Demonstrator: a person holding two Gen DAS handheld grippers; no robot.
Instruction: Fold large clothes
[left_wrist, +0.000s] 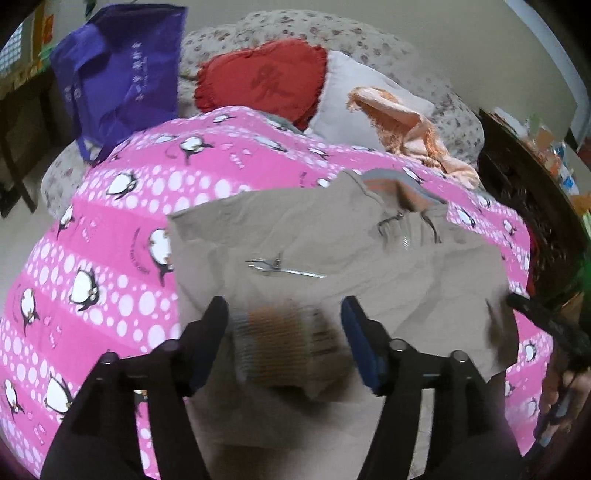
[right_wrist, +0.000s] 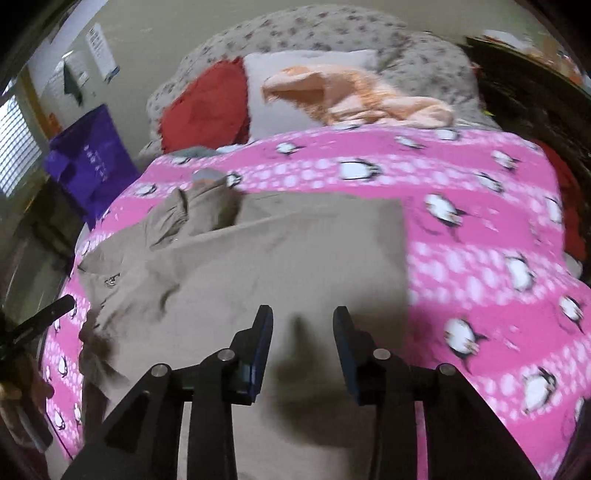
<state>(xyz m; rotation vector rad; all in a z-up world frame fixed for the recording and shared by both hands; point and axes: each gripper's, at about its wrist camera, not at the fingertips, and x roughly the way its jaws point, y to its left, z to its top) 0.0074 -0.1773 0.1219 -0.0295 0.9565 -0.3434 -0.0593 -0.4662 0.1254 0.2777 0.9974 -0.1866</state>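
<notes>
Tan jacket (left_wrist: 332, 251) lies flat on the pink penguin blanket (left_wrist: 110, 229) covering the bed. Collar end, with grey-and-orange lining (left_wrist: 391, 181), points away toward the pillows; hem end is nearest the cameras, so the long axis runs from near edge to headboard side. Zipper pull (left_wrist: 273, 266) sits mid-panel in the left wrist view. In the right wrist view the far fabric edge is straight and squared, and a bunched sleeve or collar section (right_wrist: 192, 218) lies at the far left.

Left hand-held gripper (left_wrist: 284, 314): jaws apart, hovering over the near part of the jacket. A ribbed striped cuff or hem band (left_wrist: 284, 339) sits between the fingers, blurred; pads do not appear to press on it.

Right hand-held gripper (right_wrist: 303, 325): jaws apart with a narrower gap, above plain tan fabric near the hem, nothing clamped. Its shadow falls on the cloth just beneath.

Behind the jacket: red cushion (left_wrist: 262, 81), white pillow (left_wrist: 354, 96), peach towel (left_wrist: 406, 129). Purple bag (left_wrist: 118, 74) stands at far left.
</notes>
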